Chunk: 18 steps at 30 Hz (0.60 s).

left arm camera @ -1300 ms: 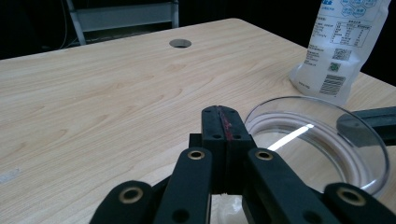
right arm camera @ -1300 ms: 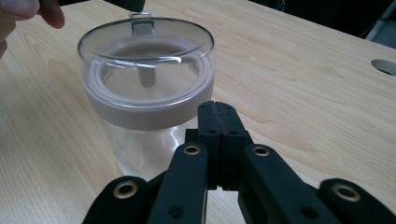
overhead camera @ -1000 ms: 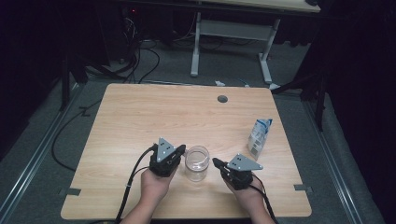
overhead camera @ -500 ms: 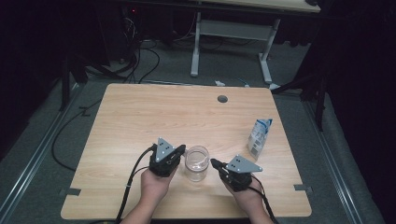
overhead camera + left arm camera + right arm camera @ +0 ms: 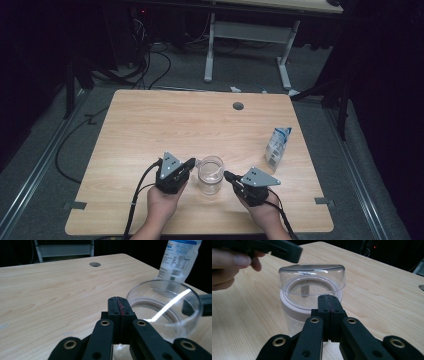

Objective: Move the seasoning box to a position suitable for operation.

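Right now the clear jar (image 5: 210, 175) stands upright near the table's (image 5: 150, 125) front edge, between the left gripper (image 5: 190, 163) and the right gripper (image 5: 227, 175), each just beside it with jaws pressed together on nothing. To take the jar cleanly, I judge one gripper should part its jaws first, then straddle the wall squarely. A milk carton (image 5: 277, 147) stands well apart at the right.

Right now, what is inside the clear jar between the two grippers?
The clear jar looks empty: through its open top and clear wall only the wooden table and a white ring around its middle show. Its bottom, behind the right gripper's fingers, is hidden.
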{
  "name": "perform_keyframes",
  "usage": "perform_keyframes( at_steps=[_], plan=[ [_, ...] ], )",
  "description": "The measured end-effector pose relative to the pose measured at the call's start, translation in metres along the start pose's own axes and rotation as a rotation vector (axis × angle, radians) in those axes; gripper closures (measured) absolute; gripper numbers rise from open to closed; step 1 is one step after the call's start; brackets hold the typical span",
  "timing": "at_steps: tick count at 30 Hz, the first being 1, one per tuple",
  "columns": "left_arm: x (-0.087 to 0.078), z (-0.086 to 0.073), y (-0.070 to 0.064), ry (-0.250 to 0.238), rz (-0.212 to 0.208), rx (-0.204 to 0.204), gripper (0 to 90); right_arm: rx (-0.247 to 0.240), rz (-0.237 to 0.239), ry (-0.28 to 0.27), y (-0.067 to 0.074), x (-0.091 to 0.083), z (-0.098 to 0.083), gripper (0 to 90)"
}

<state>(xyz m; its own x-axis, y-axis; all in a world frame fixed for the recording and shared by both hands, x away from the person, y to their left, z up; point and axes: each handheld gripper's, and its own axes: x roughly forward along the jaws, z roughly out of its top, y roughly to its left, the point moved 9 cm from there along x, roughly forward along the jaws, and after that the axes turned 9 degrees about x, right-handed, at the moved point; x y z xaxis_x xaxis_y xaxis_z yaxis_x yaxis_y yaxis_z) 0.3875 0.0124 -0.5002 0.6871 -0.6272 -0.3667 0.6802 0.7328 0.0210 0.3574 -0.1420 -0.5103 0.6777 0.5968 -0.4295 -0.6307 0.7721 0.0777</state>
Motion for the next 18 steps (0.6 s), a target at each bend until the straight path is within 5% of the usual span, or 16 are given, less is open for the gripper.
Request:
perform_keyframes(
  at_steps=[7, 18],
  plan=[
    [-0.013, -0.024, -0.019, 0.005, -0.036, 0.015, 90.0, -0.003, 0.006, 0.0, 0.005, 0.001, 0.0, 89.8],
    [-0.008, -0.026, -0.041, 0.0, -0.107, 0.029, 90.0, -0.001, 0.01, -0.019, 0.008, -0.002, 0.006, 89.8]
  ],
)
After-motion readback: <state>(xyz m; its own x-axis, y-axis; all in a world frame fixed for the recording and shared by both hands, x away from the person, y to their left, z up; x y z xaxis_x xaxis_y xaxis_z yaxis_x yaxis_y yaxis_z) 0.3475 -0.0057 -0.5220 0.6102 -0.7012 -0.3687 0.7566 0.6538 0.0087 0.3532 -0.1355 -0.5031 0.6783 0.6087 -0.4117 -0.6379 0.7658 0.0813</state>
